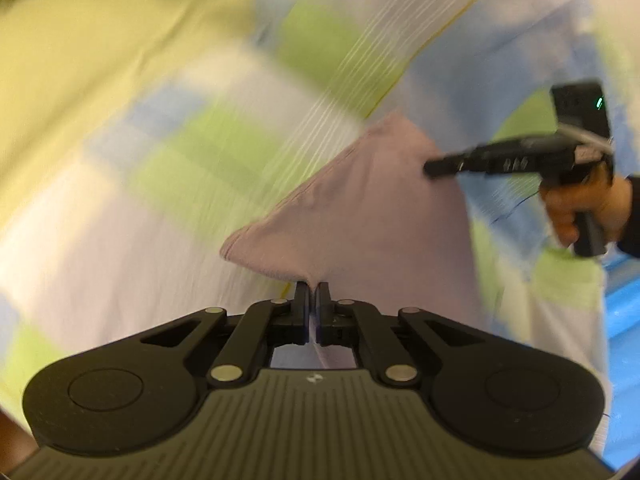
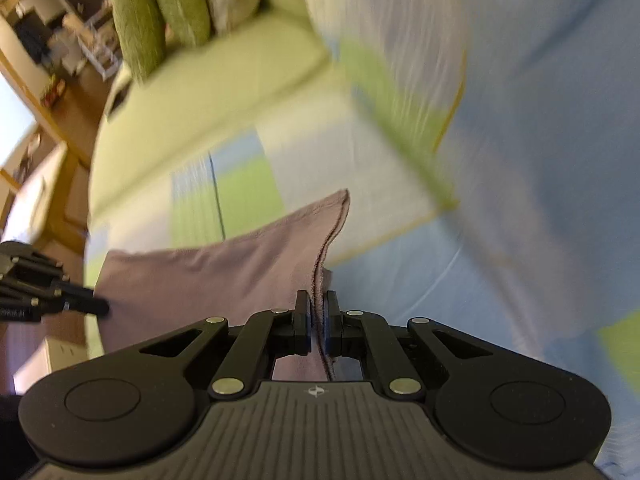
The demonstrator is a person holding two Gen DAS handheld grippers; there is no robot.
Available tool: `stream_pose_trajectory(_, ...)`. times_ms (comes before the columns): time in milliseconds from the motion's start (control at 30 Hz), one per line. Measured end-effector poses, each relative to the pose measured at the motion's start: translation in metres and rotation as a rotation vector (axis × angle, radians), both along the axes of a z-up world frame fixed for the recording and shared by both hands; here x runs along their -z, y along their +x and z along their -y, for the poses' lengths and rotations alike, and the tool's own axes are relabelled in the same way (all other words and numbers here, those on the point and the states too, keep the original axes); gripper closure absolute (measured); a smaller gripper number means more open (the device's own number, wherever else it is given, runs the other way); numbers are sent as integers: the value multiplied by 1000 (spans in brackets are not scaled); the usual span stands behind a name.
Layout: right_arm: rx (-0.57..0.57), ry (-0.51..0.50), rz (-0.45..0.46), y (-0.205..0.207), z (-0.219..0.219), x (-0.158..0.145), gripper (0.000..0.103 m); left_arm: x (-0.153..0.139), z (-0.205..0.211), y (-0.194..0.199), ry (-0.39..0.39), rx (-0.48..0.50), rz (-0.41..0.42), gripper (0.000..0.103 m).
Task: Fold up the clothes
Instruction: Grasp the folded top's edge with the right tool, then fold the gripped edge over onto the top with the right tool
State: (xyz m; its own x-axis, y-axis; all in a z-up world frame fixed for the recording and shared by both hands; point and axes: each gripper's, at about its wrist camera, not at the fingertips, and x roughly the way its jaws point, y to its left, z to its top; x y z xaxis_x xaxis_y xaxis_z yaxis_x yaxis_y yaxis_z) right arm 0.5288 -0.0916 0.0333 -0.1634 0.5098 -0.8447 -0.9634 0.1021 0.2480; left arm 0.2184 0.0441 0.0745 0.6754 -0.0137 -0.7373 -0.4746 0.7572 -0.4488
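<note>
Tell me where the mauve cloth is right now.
The mauve cloth hangs stretched between the left claw and right claw, above the checked bedspread.

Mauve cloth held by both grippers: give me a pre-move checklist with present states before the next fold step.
1. Left gripper shut on the cloth: ok, fabric pinched between its fingers.
2. Right gripper shut on the cloth's hemmed edge: ok.
3. Cloth spread between the two grips, no twist: cannot tell; part is hidden and the frames are blurred.
4. Cloth lifted off the bedspread: cannot tell.
5. Bedspread bare where the cloth would land: ok in what shows.
6. Grippers apart from each other: ok.
</note>
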Motion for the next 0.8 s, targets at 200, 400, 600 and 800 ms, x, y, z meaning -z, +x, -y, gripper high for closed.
stream_pose_trajectory(200, 95, 209, 62, 11, 47, -119, 98, -113, -11, 14, 187, 85, 172, 103)
stream_pose_trajectory(400, 188, 350, 74, -3, 111, -190, 98, -187, 10, 1, 276, 185, 259, 103)
stream_pose_trajectory(600, 320, 255, -10, -42, 184, -154, 98, -168, 64, -22, 201, 310, 191, 103)
stream_pose_trajectory(800, 385, -48, -143, -74, 233, -57, 98, -60, 111, -41, 16, 374, -18, 103)
